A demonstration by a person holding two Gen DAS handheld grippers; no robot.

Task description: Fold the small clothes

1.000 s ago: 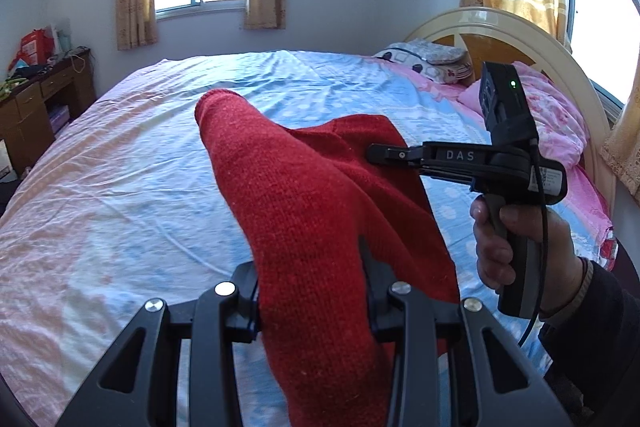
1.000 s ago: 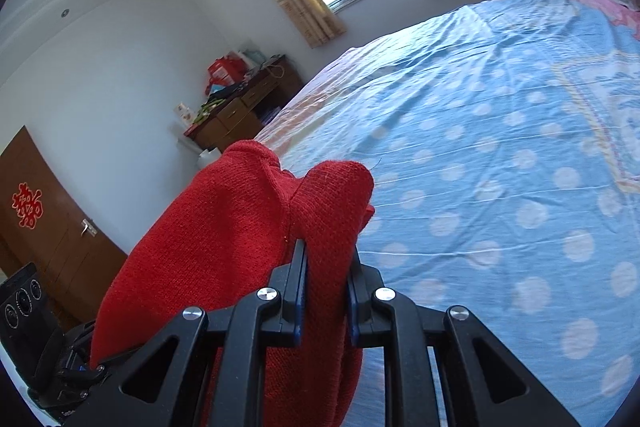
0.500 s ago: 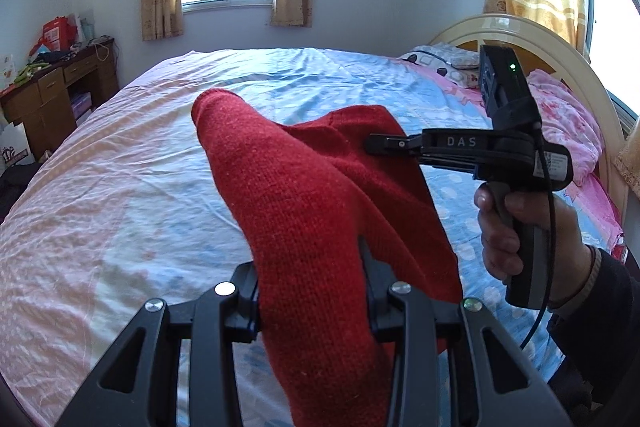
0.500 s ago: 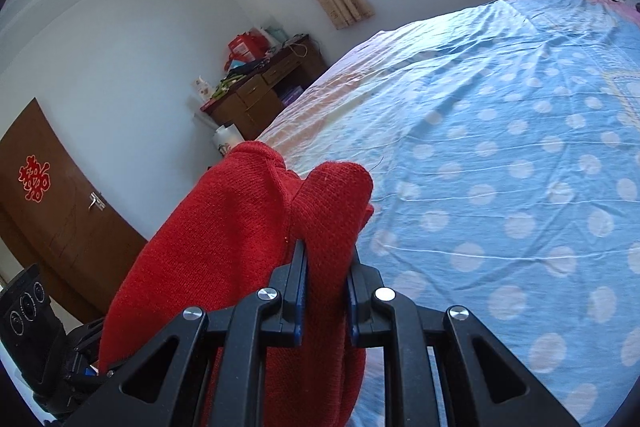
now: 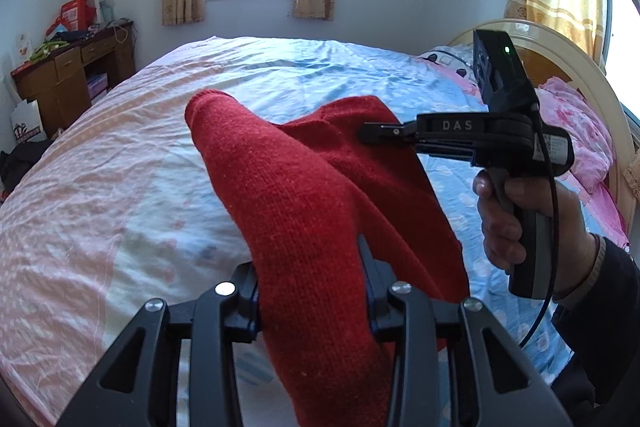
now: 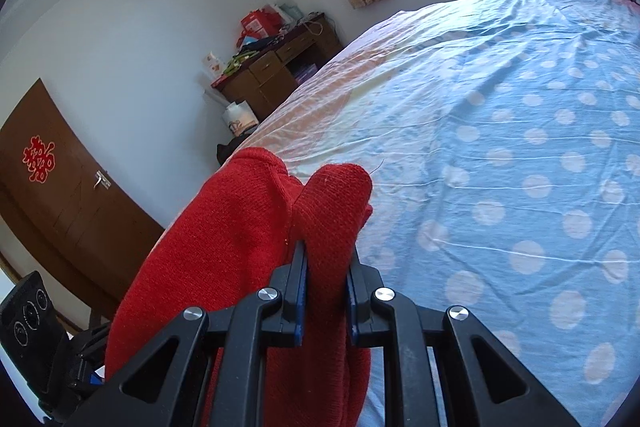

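Red knit garment [image 5: 304, 211], possibly a sweater, held mid-frame above the bed [image 5: 120, 163]: left gripper [image 5: 312, 291] and right gripper [image 6: 326, 271] each clamp a fold. Wooden desk [image 5: 68, 75] at left.

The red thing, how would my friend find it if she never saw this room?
Start at the big bed with the blue and pink dotted sheet. Held up above it, between the two black grippers, is the red knitted garment; the left gripper and the right gripper each have their jaws shut on it. It is the only thick, bright red cloth there, and nothing else is lifted off the sheet.
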